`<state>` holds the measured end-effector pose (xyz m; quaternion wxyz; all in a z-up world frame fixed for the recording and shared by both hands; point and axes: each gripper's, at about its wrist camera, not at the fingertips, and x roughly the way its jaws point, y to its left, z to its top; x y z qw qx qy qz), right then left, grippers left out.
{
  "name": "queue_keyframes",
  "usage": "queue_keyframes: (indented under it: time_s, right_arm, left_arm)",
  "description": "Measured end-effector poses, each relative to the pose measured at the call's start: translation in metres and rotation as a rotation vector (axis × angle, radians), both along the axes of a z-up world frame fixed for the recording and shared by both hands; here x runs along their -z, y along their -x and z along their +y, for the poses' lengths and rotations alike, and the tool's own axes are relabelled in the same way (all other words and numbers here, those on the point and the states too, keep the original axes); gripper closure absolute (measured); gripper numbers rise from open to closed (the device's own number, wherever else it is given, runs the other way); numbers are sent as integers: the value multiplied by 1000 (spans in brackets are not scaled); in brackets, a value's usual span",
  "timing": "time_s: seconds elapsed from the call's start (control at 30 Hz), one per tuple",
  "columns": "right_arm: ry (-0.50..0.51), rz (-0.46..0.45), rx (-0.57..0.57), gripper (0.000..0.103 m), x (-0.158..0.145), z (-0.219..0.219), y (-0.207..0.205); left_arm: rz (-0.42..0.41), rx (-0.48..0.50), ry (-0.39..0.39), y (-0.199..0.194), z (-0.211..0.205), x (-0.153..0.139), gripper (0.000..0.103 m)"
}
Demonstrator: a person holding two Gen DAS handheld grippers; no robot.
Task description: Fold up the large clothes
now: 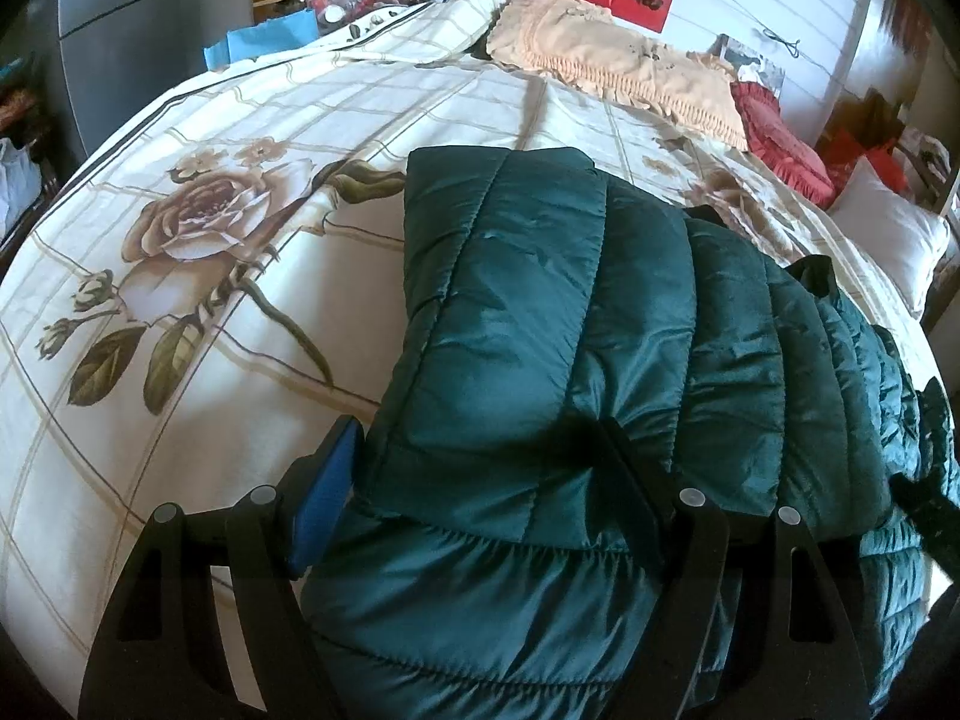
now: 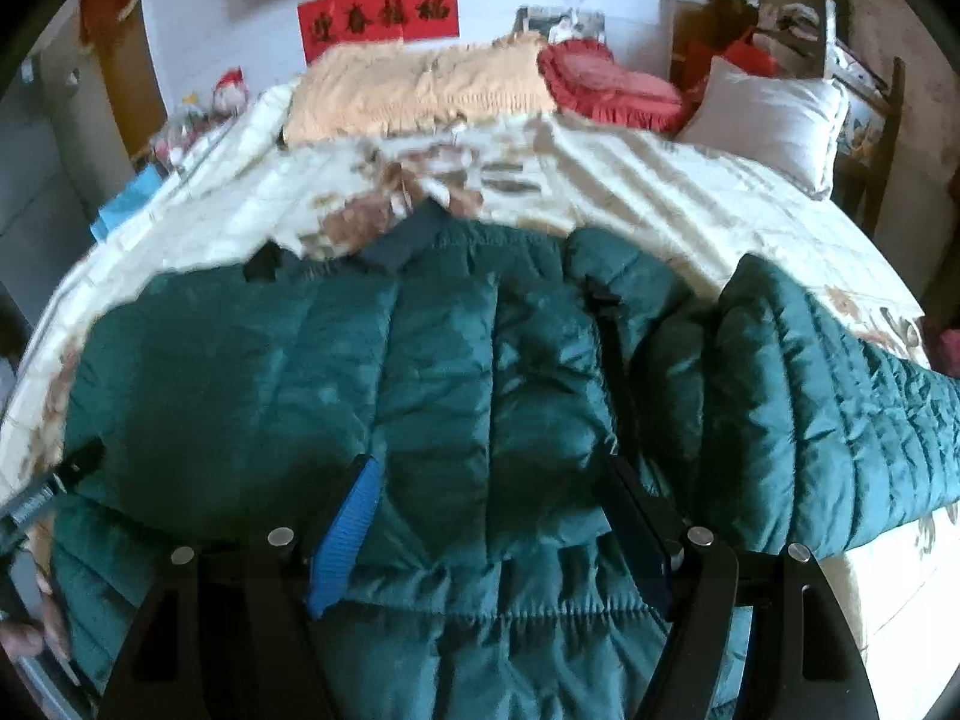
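A dark green quilted puffer jacket (image 1: 600, 330) lies spread on the bed, one sleeve folded across its body. My left gripper (image 1: 480, 492) is over the jacket's left part near the hem. Its blue-padded finger (image 1: 324, 498) sits at the fold's edge, the other finger (image 1: 636, 492) rests on the fabric, and the jaws stand wide with puffy fabric bulging between them. My right gripper (image 2: 486, 534) hovers open over the jacket (image 2: 420, 372) middle, straddling a quilted panel. The other sleeve (image 2: 810, 396) lies out to the right. The left gripper (image 2: 54, 486) also shows at the right wrist view's left edge.
The bed carries a cream floral quilt (image 1: 210, 252). At the head lie a peach fringed cover (image 1: 618, 60), a red cushion (image 2: 612, 84) and a white pillow (image 2: 774, 114). A grey cabinet (image 1: 114, 42) stands left. A hand (image 2: 30, 630) shows at the lower left.
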<state>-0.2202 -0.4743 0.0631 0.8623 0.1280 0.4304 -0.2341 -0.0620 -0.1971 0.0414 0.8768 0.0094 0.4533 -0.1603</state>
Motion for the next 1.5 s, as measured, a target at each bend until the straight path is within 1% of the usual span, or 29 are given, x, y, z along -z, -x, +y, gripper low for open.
queue_keyframes:
  time_s: [0.1, 0.17, 0.27, 0.4, 0.47, 0.57, 0.7, 0.83, 0.93, 1.1, 1.27, 1.43, 1.5]
  right_arm:
    - [-8, 17, 16, 30, 15, -5, 0]
    - [-18, 10, 22, 30, 14, -7, 3]
    - [-28, 2, 29, 30, 5, -6, 10]
    - [-47, -73, 22, 30, -17, -1, 32]
    - [-37, -94, 11, 30, -28, 3, 41]
    - [-11, -81, -5, 28, -36, 9, 52]
    - [9, -74, -13, 27, -39, 13, 63]
    - [11, -85, -13, 27, -41, 15, 76]
    - [1, -96, -7, 22, -42, 12, 87]
    - [-8, -94, 26, 21, -40, -1, 104]
    - [-12, -97, 75, 21, -38, -19, 121]
    - [-12, -104, 151, 21, -35, -48, 144]
    - [-20, -107, 198, 21, -32, -65, 153]
  left_arm:
    - [-5, 1, -2, 1, 0, -1, 25]
    - [-6, 1, -5, 1, 0, -1, 25]
    - [-6, 3, -13, 3, 0, -3, 25]
    - [-22, 14, -15, 13, 1, -13, 25]
    - [-25, 21, -7, 19, 1, -17, 25]
    - [-40, 40, 18, 31, 0, -27, 25]
    - [-65, 77, 40, 51, -6, -41, 25]
    - [-88, 113, 33, 69, -15, -50, 25]
    - [-96, 140, 29, 81, -22, -53, 25]
    - [-91, 176, 22, 96, -34, -53, 25]
    - [-84, 187, 19, 103, -41, -50, 25]
    - [-75, 187, 9, 103, -44, -46, 25]
    - [-69, 187, 10, 104, -44, -45, 25]
